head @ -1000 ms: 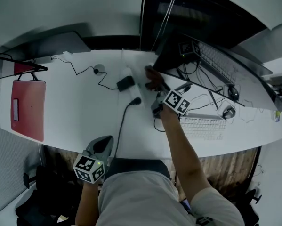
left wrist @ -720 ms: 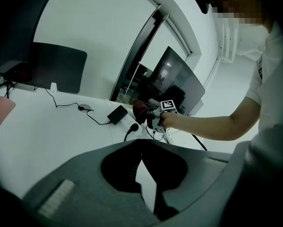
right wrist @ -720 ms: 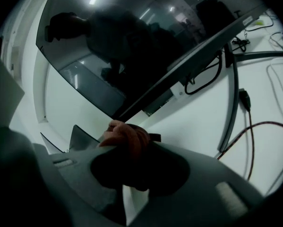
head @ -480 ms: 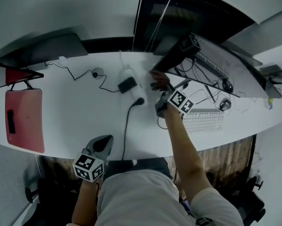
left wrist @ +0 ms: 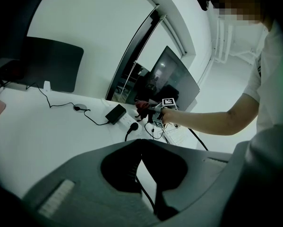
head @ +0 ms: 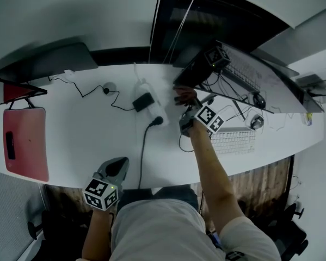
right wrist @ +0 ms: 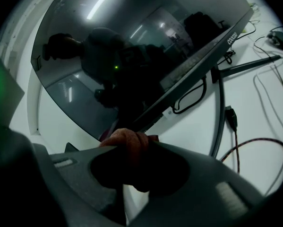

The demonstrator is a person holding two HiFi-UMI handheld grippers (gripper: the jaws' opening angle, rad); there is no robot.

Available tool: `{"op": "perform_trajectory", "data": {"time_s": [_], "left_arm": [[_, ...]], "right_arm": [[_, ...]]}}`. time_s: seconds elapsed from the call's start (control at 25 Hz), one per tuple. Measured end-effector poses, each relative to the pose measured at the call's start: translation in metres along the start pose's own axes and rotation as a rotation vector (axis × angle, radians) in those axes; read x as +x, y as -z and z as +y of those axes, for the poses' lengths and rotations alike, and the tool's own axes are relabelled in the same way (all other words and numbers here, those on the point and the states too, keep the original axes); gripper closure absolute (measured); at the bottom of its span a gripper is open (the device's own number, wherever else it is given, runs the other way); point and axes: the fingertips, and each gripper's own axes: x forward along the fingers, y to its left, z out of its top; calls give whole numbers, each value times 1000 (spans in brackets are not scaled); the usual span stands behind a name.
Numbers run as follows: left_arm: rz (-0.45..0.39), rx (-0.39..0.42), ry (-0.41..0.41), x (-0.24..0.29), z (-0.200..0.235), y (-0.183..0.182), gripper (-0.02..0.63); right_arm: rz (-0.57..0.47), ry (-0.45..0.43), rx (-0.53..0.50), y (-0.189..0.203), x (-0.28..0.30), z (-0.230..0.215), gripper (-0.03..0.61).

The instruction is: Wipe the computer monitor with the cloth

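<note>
The dark computer monitor (head: 260,80) stands tilted at the back right of the white desk (head: 86,124); it fills the right gripper view (right wrist: 132,46) and shows far off in the left gripper view (left wrist: 176,82). A bunched red cloth (head: 184,95) (right wrist: 128,138) is pinched in my right gripper (head: 191,106) (right wrist: 136,150), just in front of the screen's lower left corner. My left gripper (head: 118,166) (left wrist: 141,143) hangs at the desk's near edge, shut and holding nothing. From there I see the cloth (left wrist: 142,107) and the right arm.
A white power strip (head: 152,106) with a black adapter (head: 143,99) and cables lies left of the cloth. A white keyboard (head: 233,141) and a mouse (head: 256,121) sit under the monitor. A red flat case (head: 25,143) lies far left. Loose cables (right wrist: 235,126) run by the monitor stand.
My right gripper stays at the monitor's lower left corner with the cloth, shifting only slightly. The head view has drifted. The left gripper has not moved.
</note>
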Motion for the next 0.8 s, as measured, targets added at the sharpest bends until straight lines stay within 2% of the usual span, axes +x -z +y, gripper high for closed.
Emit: {"op": "perform_trajectory", "data": {"time_s": [0.32, 0.8], "left_arm": [[12, -11, -26, 22, -24, 6, 604], [46, -5, -22, 66, -71, 2, 604]], "right_arm": [[33, -40, 13, -11, -6, -10, 483], [34, -67, 58, -41, -29, -50, 483]]}}
